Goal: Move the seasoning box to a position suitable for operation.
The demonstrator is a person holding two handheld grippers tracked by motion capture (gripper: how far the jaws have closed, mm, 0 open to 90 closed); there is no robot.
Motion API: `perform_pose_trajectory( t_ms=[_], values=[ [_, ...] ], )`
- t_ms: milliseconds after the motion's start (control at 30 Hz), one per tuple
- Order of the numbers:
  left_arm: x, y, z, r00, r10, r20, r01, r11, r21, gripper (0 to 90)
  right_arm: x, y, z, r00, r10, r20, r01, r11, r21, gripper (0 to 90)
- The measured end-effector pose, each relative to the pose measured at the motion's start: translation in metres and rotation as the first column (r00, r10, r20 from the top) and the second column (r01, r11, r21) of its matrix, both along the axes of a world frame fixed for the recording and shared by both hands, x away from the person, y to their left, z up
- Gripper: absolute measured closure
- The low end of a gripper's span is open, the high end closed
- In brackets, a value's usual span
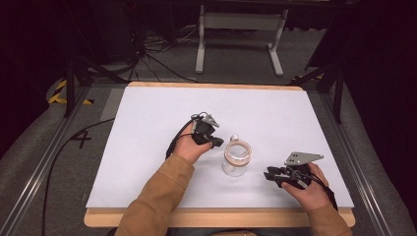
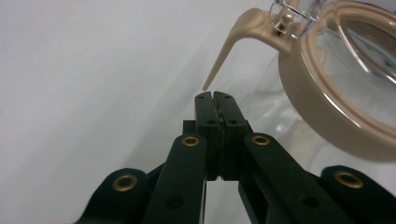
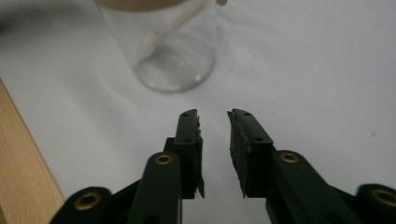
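Note:
A clear glass jar (image 1: 234,156) with a tan lid stands upright near the middle of the white table. In the left gripper view the lid (image 2: 327,100) is close at upper right, with a thin tan lever (image 2: 229,46) curving down toward my jaws. My left gripper (image 1: 216,142) is shut with nothing between its pads, its tip (image 2: 215,96) just under the lever's end. My right gripper (image 1: 270,175) lies low to the jar's right, open and empty. Ahead of its tips (image 3: 213,114) stands the jar's base (image 3: 170,51), apart from them.
The white sheet (image 1: 147,123) covers a wooden table whose front edge (image 1: 221,217) runs along the bottom. A wooden strip (image 3: 23,158) borders the sheet in the right gripper view. Cables and metal frame legs (image 1: 201,44) lie on the floor beyond.

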State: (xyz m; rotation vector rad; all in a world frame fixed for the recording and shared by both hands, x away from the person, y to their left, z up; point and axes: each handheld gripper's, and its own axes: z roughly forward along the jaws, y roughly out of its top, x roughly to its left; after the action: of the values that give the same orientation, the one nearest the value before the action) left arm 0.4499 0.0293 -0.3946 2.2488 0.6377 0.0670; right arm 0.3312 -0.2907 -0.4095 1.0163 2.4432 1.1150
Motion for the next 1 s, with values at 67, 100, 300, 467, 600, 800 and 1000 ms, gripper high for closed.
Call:
perform_pose_trajectory(
  t_ms=[67,100,300,467,600,800,1000],
  values=[
    [-0.007,0.009,0.004,0.9998,0.019,0.008,-0.019,0.9998,0.002,88.7,0.004,0.003,0.003,0.9998,-0.002,0.022,0.002,0.9998,0.018,82.6],
    [-0.011,0.013,0.005,0.9995,0.028,0.017,-0.028,0.9996,0.001,88.4,0.007,0.004,0.004,0.9996,-0.001,0.027,0.000,0.9997,0.024,84.8],
    [-0.029,0.034,0.009,0.9975,0.069,0.015,-0.069,0.9976,0.008,86.2,0.027,0.019,-0.002,0.9999,0.009,0.011,-0.009,0.9993,0.037,88.4],
    [-0.037,0.048,0.008,0.9952,0.098,0.009,-0.098,0.9951,0.009,85.6,0.035,0.028,-0.008,0.9998,0.020,0.007,-0.021,0.9997,0.012,88.6],
    [-0.040,0.056,0.005,0.9936,0.113,0.003,-0.113,0.9935,0.012,85.3,0.040,0.036,-0.009,0.9986,0.052,-0.012,-0.051,0.9986,0.012,89.0],
    [-0.042,0.059,0.005,0.9932,0.115,-0.014,-0.115,0.9933,0.004,85.2,0.040,0.043,-0.008,0.9975,0.069,-0.015,-0.069,0.9962,-0.054,90.0],
    [-0.042,0.061,0.004,0.9933,0.114,-0.017,-0.114,0.9935,0.002,85.2,0.039,0.047,-0.007,0.9959,0.086,-0.030,-0.087,0.9949,-0.050,90.0]
  ],
)
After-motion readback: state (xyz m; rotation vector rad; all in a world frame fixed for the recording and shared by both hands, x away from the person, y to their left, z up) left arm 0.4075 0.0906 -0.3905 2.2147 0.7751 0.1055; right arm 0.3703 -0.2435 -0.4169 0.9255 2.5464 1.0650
